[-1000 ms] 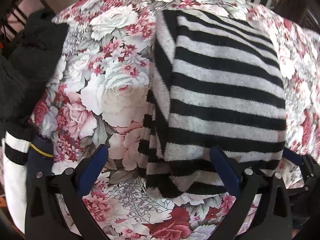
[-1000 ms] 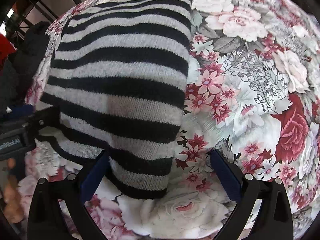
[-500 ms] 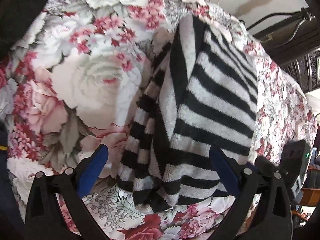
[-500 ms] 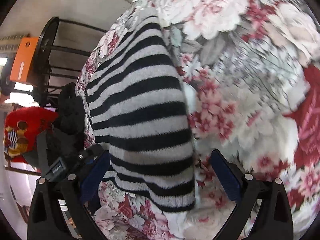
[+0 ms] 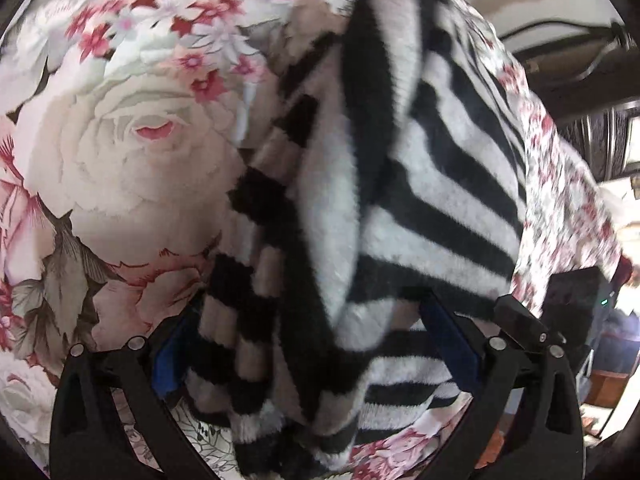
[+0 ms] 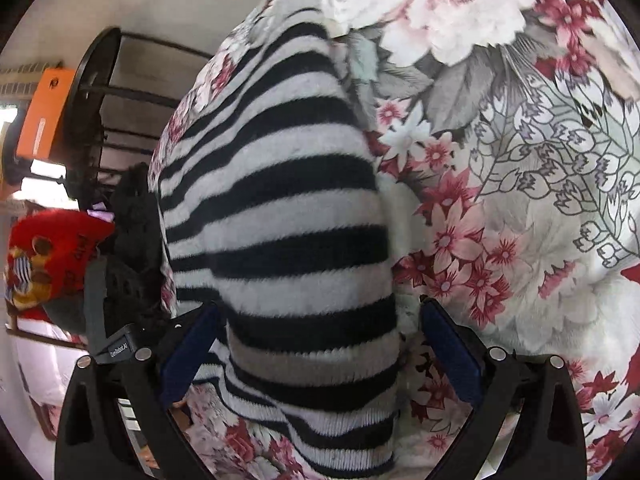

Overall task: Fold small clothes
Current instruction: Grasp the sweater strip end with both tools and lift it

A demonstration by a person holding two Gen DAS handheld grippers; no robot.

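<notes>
A black-and-white striped knit garment [image 5: 400, 184] lies folded on the floral sheet [image 5: 120, 152]. My left gripper [image 5: 316, 352] is open, its blue pads either side of the garment's near left corner, where layers bunch up. The garment also fills the middle of the right wrist view [image 6: 280, 220]. My right gripper [image 6: 320, 352] is open and straddles its near right edge. Neither gripper pinches the cloth. The left gripper's body [image 6: 120, 350] shows at the lower left of the right wrist view.
The floral sheet [image 6: 520, 200] spreads to the right of the garment. A dark pile of clothes [image 6: 132, 216] and a red printed item [image 6: 48, 256] lie at the left by a black metal bed frame [image 6: 92, 92]. The right gripper's body [image 5: 568, 300] shows at the right of the left wrist view.
Both grippers have moved in low over the garment's near edge and tilted, so it now sits between the open fingers. The garment has stayed in place.
</notes>
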